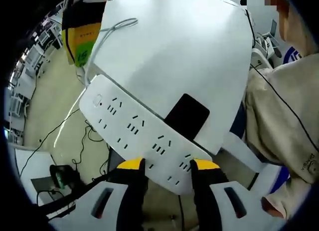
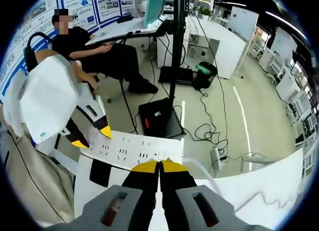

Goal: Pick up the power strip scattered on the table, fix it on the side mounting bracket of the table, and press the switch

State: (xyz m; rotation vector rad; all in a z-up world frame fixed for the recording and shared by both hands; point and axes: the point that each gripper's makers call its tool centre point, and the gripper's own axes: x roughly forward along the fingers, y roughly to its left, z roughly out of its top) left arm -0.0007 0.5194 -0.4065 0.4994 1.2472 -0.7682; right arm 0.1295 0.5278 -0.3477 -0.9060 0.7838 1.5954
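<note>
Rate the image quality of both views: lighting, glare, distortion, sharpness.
Left gripper view: even, soft light; the white table is bright but not blown out, the power strip sockets stay legible, and the fisheye bows the table edge. Right gripper view: floor carries streaks of ceiling-light glare, straight lines curve strongly toward the rim, and the jaws at the bottom look slightly soft.

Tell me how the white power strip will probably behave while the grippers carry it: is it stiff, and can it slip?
The power strip looks like a long rigid plastic bar, so it should hold straight, not sag. The left gripper clamps one end only, so the far end may swing or twist. Its smooth shell could slip, and the white cable may tug on it.
</note>
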